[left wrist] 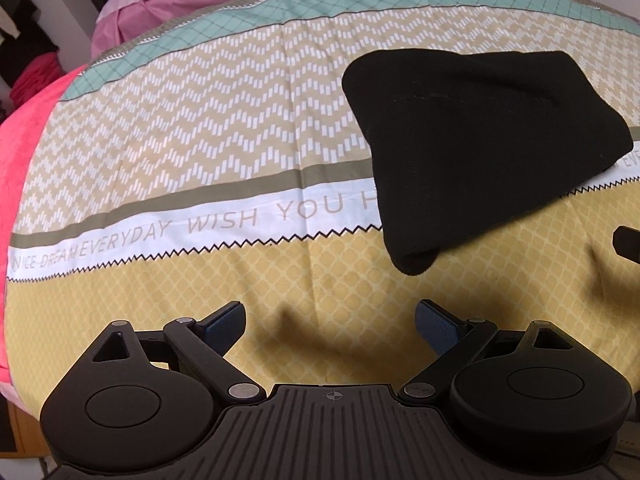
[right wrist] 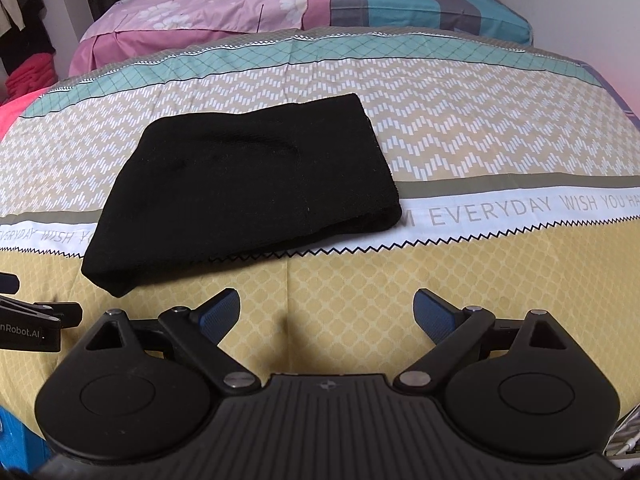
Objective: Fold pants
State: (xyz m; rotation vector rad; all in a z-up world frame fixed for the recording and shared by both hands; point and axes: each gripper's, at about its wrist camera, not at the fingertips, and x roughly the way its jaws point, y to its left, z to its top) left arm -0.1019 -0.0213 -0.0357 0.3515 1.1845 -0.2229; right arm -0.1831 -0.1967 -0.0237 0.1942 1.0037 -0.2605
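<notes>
On the far left, a bright pink blanket (left wrist: 24, 152) hangs at the edge of the bed. Next comes the bedspread (left wrist: 180, 152), with zigzag stripes, a white band of words, and a yellow part close to us. The left gripper (left wrist: 330, 320) hangs over the yellow part with its two blue pads (left wrist: 226, 318) spread wide apart, and nothing is between them. It sits low and near the front edge, likely so it is out of the way. To its right lie the black pants (left wrist: 472, 140), folded into a thick, small bundle that rests across the white band, touching neither gripper. The bundle looks neat and flat, so I think the folding is about done. Farther right, the right gripper (right wrist: 326, 316) also hangs over the yellow part, with the pants (right wrist: 240, 192) ahead of it and a bit to its left. Its pads (right wrist: 434, 316) are spread wide too and hold nothing. At the back of the bed lie pink and blue pillows (right wrist: 304, 4).
</notes>
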